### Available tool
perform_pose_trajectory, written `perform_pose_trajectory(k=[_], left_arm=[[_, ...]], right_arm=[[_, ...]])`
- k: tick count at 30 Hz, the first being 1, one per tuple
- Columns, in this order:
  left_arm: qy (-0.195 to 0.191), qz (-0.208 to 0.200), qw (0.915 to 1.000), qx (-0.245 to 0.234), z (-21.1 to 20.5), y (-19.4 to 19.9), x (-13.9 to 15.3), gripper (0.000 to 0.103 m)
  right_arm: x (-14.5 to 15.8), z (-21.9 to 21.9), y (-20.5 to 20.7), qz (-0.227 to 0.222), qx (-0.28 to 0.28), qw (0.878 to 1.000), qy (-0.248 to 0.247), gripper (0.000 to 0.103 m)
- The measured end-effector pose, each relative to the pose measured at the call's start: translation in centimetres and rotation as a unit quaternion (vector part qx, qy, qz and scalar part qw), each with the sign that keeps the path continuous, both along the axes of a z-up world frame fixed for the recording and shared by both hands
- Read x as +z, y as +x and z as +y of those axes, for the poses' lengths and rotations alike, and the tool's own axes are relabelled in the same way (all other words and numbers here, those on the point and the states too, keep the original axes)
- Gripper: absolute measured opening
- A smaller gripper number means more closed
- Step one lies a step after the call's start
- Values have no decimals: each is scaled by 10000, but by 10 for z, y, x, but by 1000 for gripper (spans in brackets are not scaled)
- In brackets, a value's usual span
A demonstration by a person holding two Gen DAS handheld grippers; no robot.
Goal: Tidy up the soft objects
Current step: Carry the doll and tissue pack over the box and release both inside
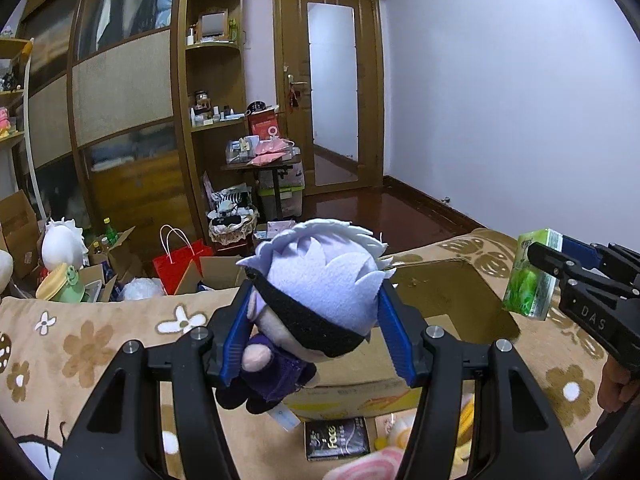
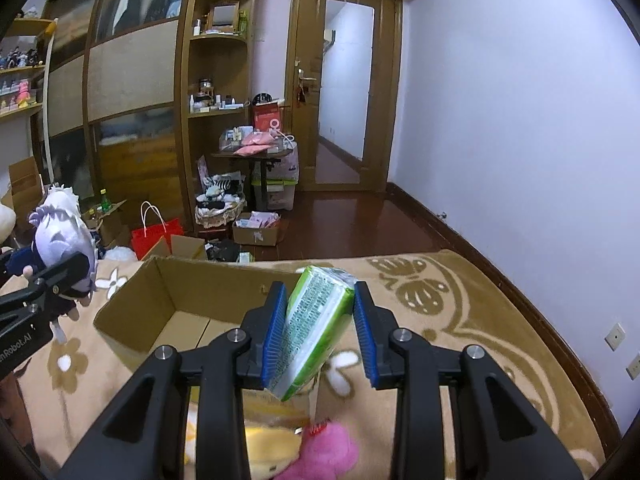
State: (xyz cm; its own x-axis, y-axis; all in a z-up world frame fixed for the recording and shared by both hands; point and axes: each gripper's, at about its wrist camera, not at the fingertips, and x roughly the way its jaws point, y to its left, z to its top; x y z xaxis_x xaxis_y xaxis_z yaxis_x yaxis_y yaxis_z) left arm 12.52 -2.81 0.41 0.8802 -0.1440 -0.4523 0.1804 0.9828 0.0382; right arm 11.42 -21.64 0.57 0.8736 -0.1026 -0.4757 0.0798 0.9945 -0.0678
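My left gripper (image 1: 316, 316) is shut on a plush doll (image 1: 316, 292) with lilac hair, a black blindfold and a dark purple body, held above the bed. The doll also shows at the left of the right wrist view (image 2: 64, 244). My right gripper (image 2: 320, 328) is shut on a green tissue pack (image 2: 316, 328), tilted, held over the open cardboard box (image 2: 168, 292). The pack also shows in the left wrist view (image 1: 532, 276). The box (image 1: 440, 300) lies on the bed between both grippers.
A flowered beige blanket (image 2: 440, 300) covers the bed. A black "Face" packet (image 1: 336, 438), a yellow plush (image 2: 264, 448) and a pink plush (image 2: 328, 452) lie near the front. Boxes, a red bag (image 1: 180, 264) and clutter stand on the floor beyond.
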Motion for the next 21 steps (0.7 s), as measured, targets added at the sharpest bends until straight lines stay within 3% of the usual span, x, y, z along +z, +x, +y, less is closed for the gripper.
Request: perform_pose_trajectory(k=[6, 21], left_arm=[[48, 47, 10000, 47, 1, 19, -9, 58], [-77, 343, 9992, -208, -3, 38, -35, 59]], right_arm=[[-3, 2, 14, -152, 178, 9997, 108, 35], [-24, 9, 34, -6, 636, 9969, 470, 35]])
